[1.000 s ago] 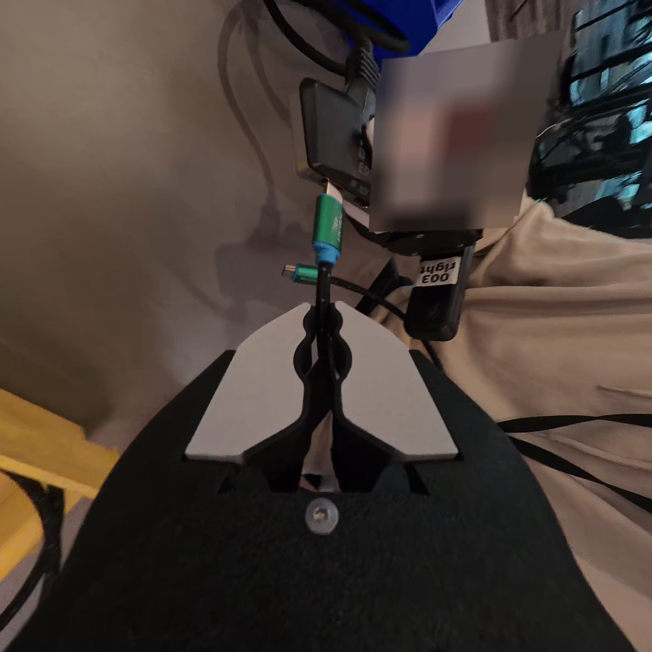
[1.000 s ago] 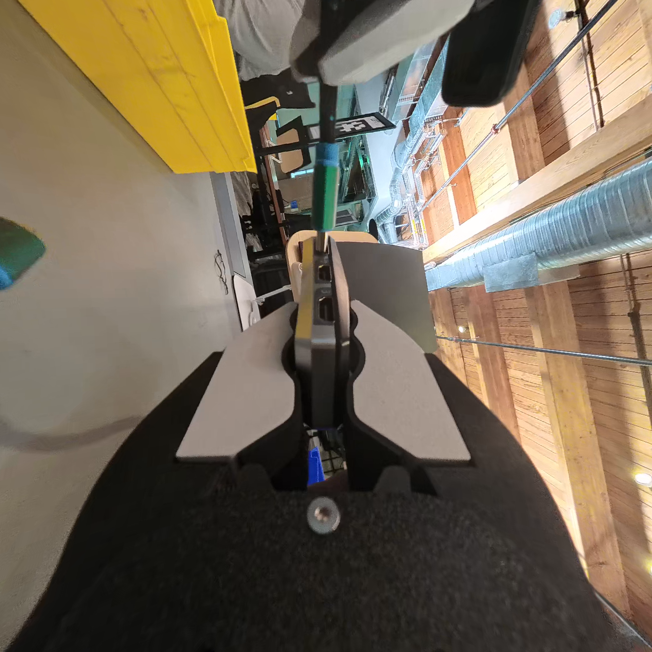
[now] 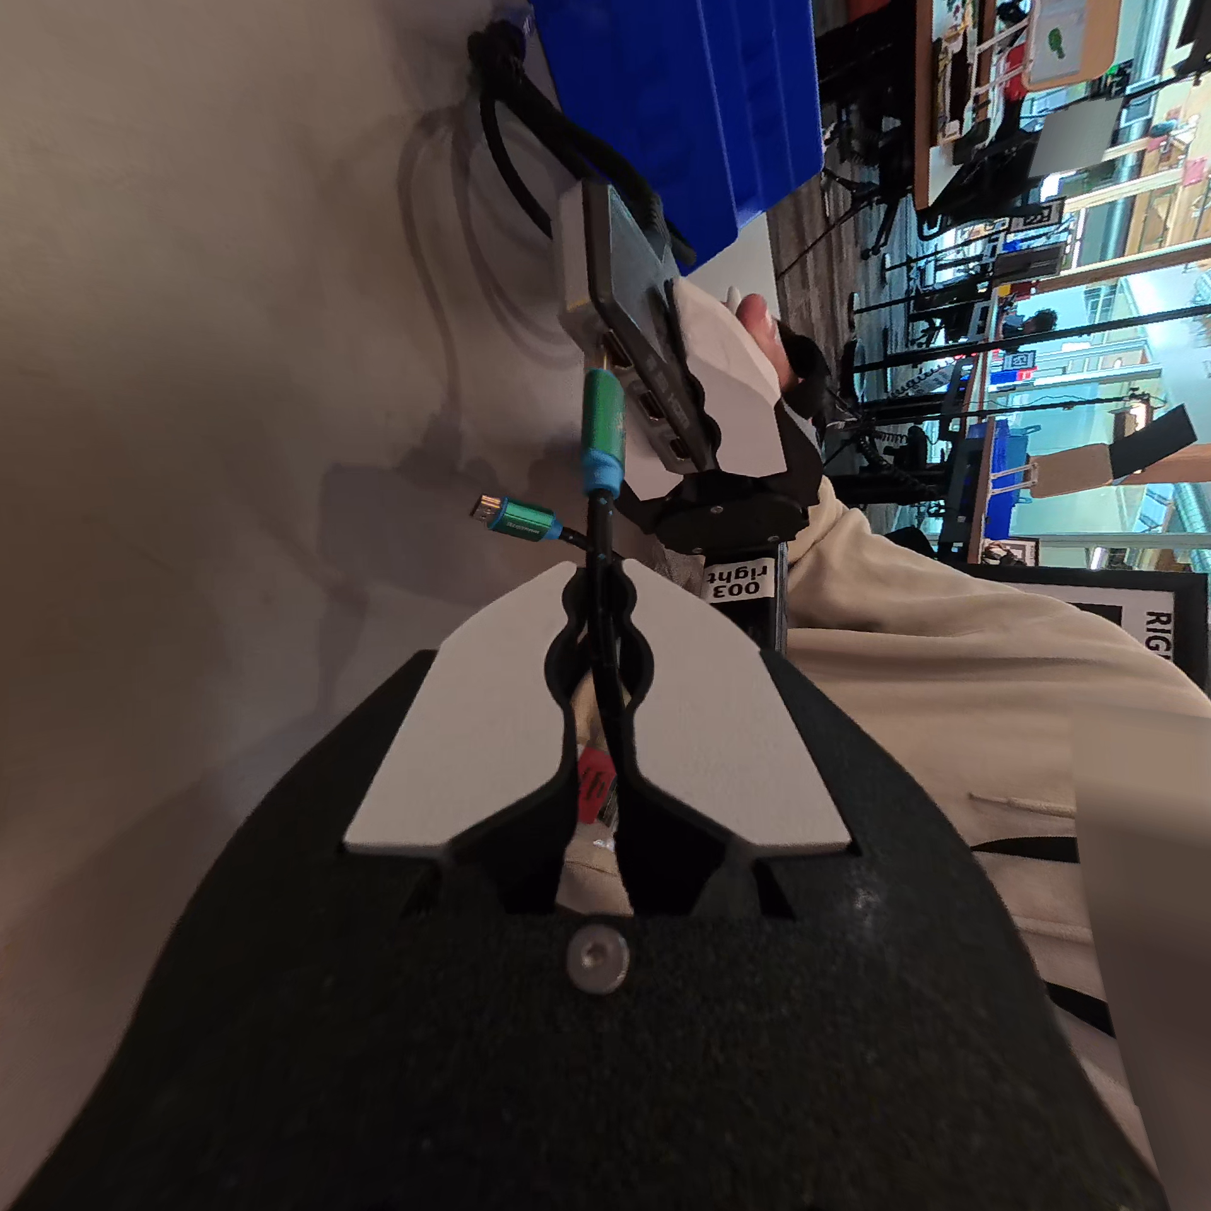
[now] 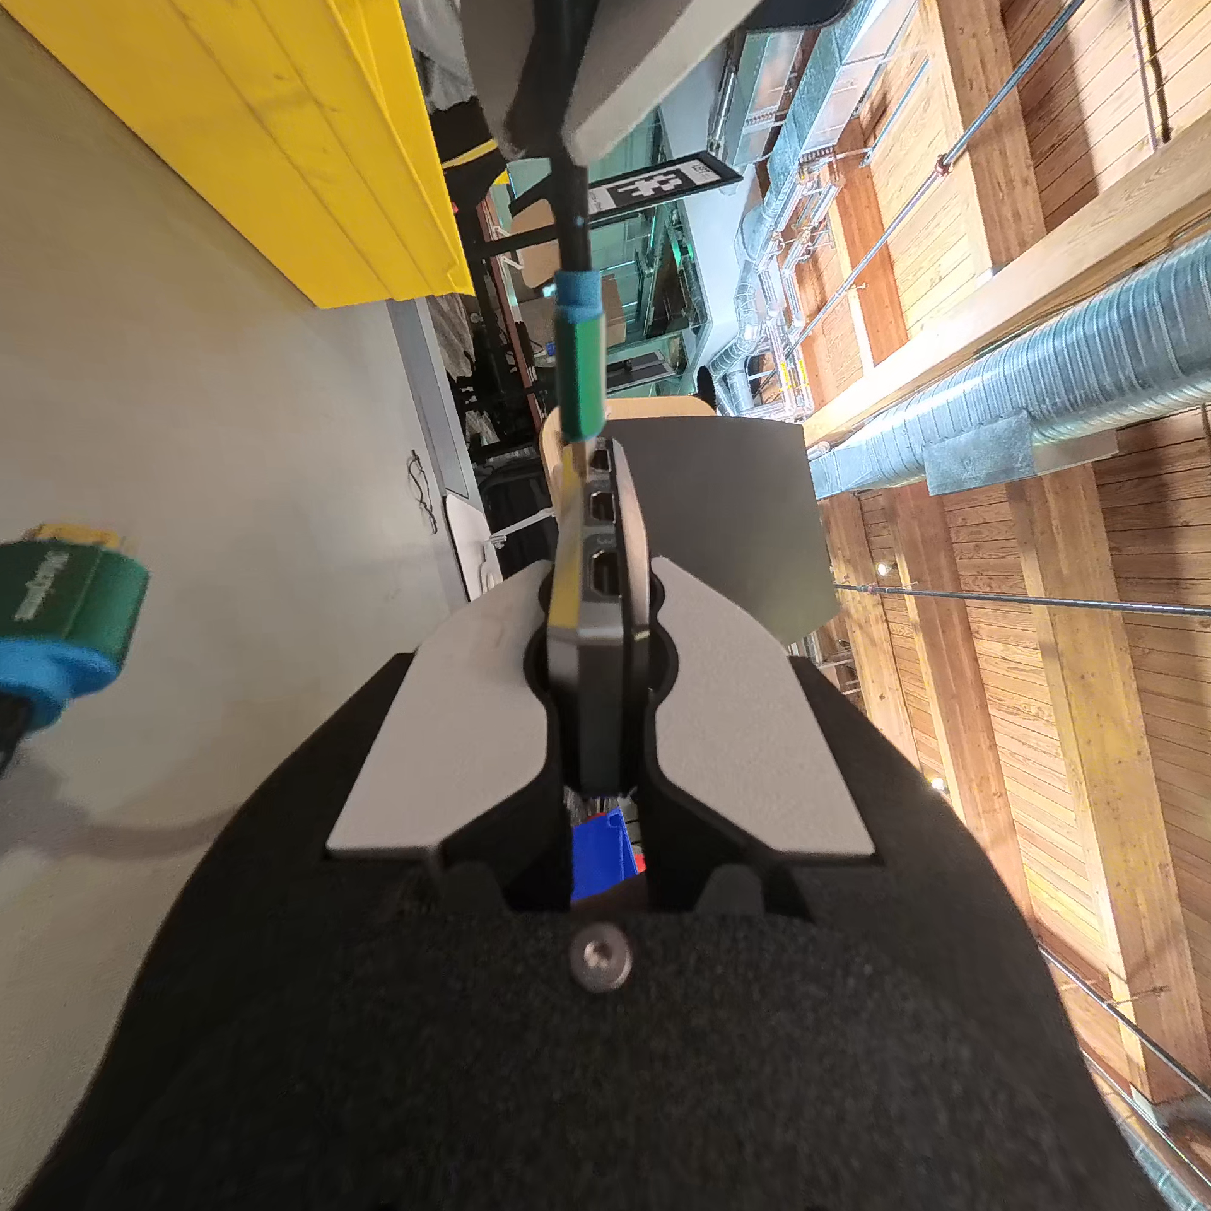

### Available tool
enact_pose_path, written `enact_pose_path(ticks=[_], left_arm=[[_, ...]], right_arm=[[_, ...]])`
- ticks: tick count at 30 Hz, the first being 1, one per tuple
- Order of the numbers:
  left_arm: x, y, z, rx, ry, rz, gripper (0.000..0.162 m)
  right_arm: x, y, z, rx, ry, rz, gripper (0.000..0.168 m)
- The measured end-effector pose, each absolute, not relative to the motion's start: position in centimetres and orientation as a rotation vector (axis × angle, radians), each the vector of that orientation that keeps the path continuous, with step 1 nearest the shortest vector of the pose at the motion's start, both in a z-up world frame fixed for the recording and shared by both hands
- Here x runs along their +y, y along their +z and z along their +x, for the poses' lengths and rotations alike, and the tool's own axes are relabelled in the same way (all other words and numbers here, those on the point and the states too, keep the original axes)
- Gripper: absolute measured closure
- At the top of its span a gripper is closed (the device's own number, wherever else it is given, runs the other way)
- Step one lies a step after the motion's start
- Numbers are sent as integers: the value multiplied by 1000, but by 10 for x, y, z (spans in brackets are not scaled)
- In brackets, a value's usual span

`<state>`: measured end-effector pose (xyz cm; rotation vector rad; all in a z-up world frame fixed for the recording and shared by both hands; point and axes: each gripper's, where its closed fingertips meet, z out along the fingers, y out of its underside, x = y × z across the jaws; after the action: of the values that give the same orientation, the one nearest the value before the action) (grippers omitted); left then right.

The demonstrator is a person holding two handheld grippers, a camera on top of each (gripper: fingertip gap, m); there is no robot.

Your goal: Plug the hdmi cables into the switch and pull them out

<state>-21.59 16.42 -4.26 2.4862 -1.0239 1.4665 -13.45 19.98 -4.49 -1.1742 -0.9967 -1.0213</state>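
Left gripper (image 3: 599, 593) clamped on cable (image 3: 601, 524), green plug (image 3: 603, 419) tip right at the switch (image 4: 593, 629) end port, not seated. Right gripper (image 4: 597, 622) pinching switch edgewise. Two ports bare, second plug (image 3: 518, 519) loose nearby; pulling out not begun.

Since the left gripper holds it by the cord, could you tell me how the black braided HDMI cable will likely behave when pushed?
The black braided HDMI cable probably flexes: it already curves between the left gripper fingers. Its green metal plug looks rigid, so it may tilt against the grey switch.
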Motion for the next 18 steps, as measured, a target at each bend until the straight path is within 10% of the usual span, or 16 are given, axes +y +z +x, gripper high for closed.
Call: enact_pose_path(ticks=[18], left_arm=[[162,-34,-209,-835,1717,2376,156]], right_arm=[[195,-46,-130,-959,-1038,-1097,145]])
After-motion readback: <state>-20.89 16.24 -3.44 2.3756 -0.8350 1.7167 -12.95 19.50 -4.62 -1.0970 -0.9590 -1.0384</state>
